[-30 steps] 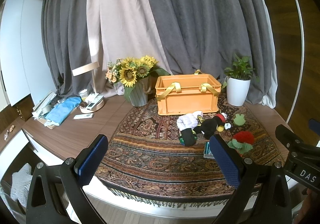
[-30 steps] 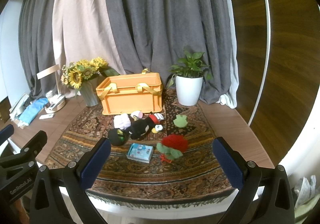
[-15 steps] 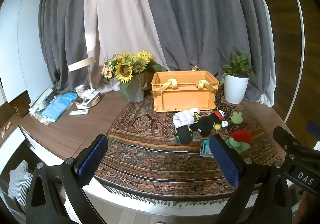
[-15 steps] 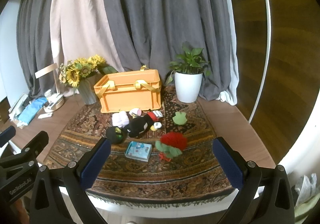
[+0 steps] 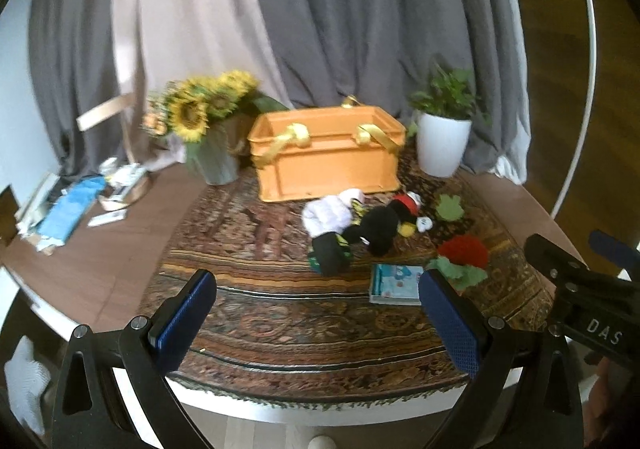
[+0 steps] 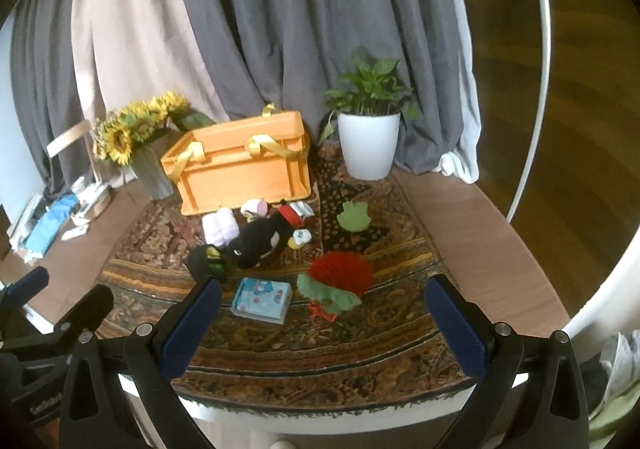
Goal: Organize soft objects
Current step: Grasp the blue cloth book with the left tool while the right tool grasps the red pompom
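Red pompom toy (image 6: 340, 273) lies on the rug (image 6: 280, 349) just ahead of the right tongs (image 6: 326, 323), nearer them than the left tongs (image 5: 316, 315); both gape wide, empty, the orange crate (image 6: 244, 173) beyond.

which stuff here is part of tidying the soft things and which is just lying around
Job: black plush toy, white socks, black sock, green frog plush, red pompom flower, orange crate.
Lying about: sunflower vase, potted plant, blue tissue pack, patterned rug.
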